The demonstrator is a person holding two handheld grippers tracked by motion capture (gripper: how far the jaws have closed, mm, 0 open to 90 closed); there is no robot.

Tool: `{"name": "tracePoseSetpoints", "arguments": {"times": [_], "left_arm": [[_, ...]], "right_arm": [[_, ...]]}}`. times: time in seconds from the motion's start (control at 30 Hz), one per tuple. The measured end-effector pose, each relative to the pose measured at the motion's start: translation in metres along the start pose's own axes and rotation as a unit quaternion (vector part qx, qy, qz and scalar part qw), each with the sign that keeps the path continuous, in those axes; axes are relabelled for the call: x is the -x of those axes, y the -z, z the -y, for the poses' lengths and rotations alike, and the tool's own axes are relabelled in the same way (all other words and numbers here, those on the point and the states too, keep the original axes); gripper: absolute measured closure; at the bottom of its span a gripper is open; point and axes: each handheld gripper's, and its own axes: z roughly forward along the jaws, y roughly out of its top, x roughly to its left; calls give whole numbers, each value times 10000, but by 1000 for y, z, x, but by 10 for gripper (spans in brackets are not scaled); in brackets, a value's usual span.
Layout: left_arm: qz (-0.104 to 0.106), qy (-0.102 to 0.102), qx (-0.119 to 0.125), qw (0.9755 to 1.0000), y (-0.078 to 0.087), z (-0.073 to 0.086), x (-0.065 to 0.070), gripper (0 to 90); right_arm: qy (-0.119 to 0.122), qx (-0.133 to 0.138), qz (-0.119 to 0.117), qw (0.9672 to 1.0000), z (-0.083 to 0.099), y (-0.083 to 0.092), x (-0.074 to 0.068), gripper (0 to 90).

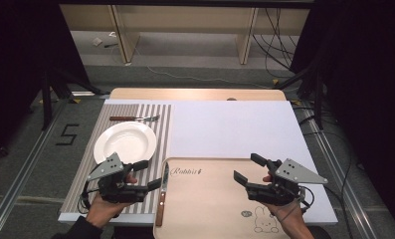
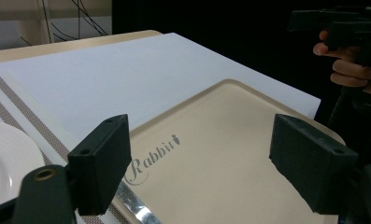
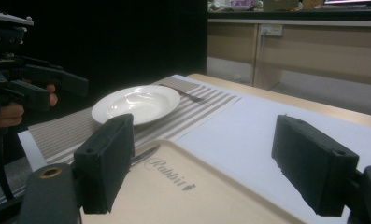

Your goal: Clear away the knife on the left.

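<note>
Knife (image 1: 162, 195) lies along the left rim of the beige tray (image 1: 215, 209), brown handle toward me, blade pointing away; I also catch the blade tip in the left gripper view (image 2: 134, 207). Left gripper (image 1: 148, 175) sits just left of the knife over the striped placemat (image 1: 161, 124), jaws wide apart, nothing between them, not touching the knife as far as I can tell. Right gripper (image 1: 248, 168) hovers over the tray's right half, well apart from the knife, jaws also spread wide and empty. White plate (image 1: 125, 142) rests on the placemat beyond the left gripper. A second utensil (image 1: 134, 118) with a brown handle lies past the plate. Tray overlaps the white sheet (image 1: 230, 129).
</note>
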Motion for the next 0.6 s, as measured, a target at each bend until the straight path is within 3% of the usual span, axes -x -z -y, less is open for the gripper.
{"name": "tracePoseSetpoints", "arguments": {"times": [0.23,0.6], "left_arm": [[-17,-139,-48,9999,7,4,10,204],[-94,-130,64,9999,14,9,14,204]], "right_arm": [[-34,-19,-28,10000,2,4,-4,221],[-121,-35,5,9999,7,19,-8,217]]}}
